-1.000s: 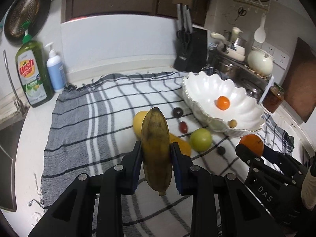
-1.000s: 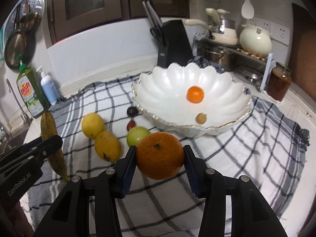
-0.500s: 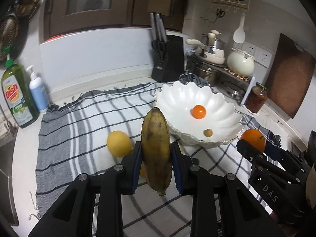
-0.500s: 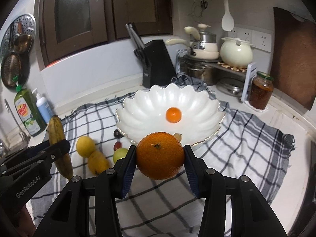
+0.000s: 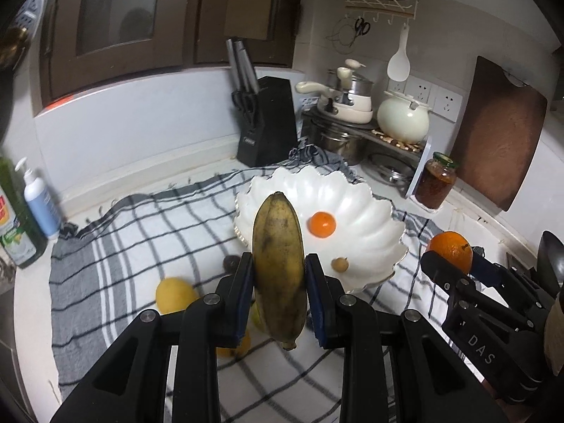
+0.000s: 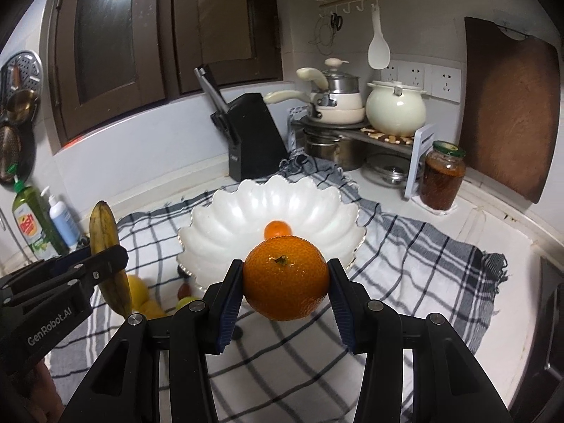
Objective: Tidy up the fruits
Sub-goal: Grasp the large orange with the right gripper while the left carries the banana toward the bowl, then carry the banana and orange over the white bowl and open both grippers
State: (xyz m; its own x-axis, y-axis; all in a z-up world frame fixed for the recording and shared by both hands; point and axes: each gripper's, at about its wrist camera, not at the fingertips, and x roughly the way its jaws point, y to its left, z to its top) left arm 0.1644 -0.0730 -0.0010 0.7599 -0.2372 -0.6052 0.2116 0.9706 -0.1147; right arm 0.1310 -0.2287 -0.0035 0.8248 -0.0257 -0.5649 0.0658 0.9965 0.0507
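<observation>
Banana (image 5: 278, 264) clamped in left tongs (image 5: 278, 301), orange (image 6: 286, 276) in right tongs (image 6: 286, 298), both now carried nearer bowl (image 6: 225, 225); drop-off likely next.

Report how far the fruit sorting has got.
Done: a small orange and a tiny brown fruit lie in the white bowl. In hand: the left gripper holds a banana, the right gripper a large orange, neither in the bowl yet. Left: a yellow fruit, a dark fruit and others, partly hidden, on the checked cloth.
</observation>
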